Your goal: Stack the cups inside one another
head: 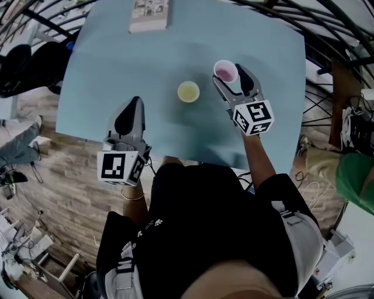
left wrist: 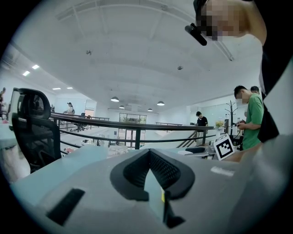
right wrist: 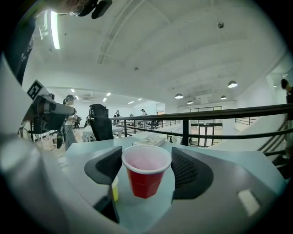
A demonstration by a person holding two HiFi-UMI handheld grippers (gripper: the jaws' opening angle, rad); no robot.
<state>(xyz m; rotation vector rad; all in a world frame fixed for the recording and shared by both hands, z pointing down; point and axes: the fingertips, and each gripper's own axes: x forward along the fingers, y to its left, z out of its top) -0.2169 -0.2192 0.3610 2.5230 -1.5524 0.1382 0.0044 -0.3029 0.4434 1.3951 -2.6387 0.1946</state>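
Observation:
A red cup with a white inside [head: 225, 71] sits upright between the fingers of my right gripper [head: 230, 77], at the right of the light blue table [head: 117, 64]. In the right gripper view the pads press on the red cup [right wrist: 145, 178] just under its rim, and its base hangs clear of the tabletop. A yellow cup [head: 188, 91] stands upright on the table to the left of the red one, partly hidden behind the left pad [right wrist: 114, 188] in that view. My left gripper [head: 131, 112] hovers over the table's near left part, its jaw tips together and nothing held [left wrist: 149, 157].
A flat printed box [head: 149, 14] lies at the table's far edge. The near table edge runs just in front of the person's body. A black office chair [left wrist: 34, 130] stands to the left, a railing runs behind, and people [left wrist: 249, 119] stand at the right.

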